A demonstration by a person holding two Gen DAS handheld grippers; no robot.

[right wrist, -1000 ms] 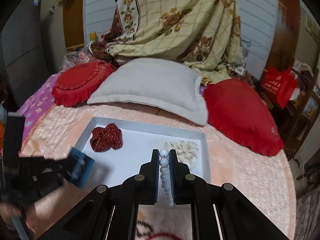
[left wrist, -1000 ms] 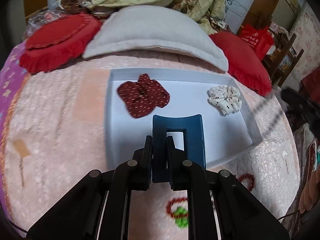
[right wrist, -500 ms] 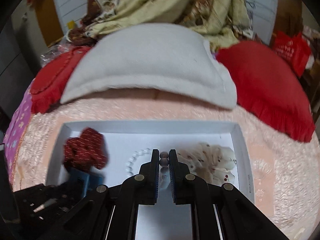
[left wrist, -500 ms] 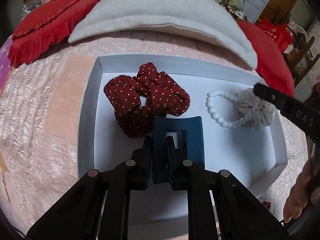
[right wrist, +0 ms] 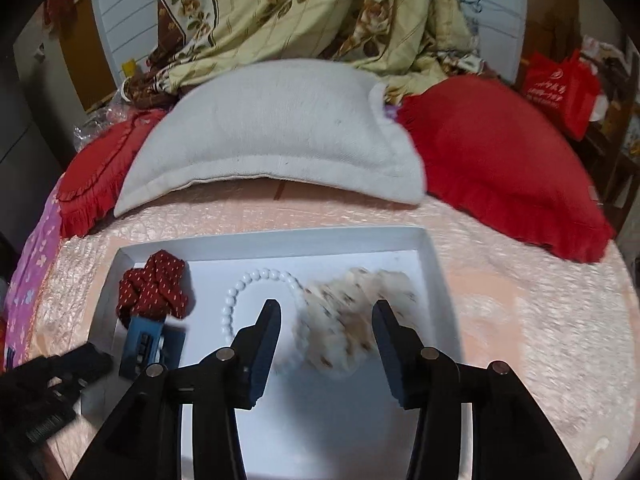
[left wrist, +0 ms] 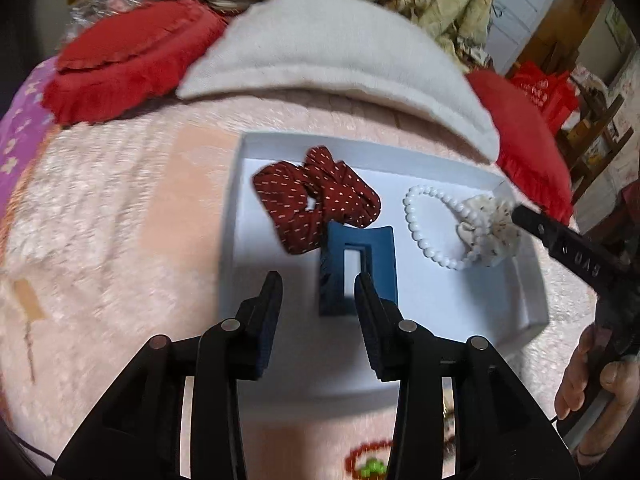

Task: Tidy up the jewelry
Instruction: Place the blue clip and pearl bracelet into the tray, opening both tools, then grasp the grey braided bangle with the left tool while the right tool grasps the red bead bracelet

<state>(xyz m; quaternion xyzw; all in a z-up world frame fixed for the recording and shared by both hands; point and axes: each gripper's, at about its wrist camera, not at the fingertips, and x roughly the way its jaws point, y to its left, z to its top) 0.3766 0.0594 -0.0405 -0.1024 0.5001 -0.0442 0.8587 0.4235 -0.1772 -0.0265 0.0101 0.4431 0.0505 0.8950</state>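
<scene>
Clearly, from the left wrist view, the left tongs [left wrist: 316, 292] are standing apart above the blue hair claw [left wrist: 358, 268], which is lying in the white tray [left wrist: 524, 280] on the bed, touching the red dotted scrunchie [left wrist: 316, 206]. From the right wrist view, the right tongs [right wrist: 326, 316] are gaping empty over the pearl bracelet [right wrist: 256, 284] and the white scrunchie [right wrist: 352, 320], both sitting in the tray. Placing seems finished; next, both tongs probably need lifting clear without snagging the beads.
</scene>
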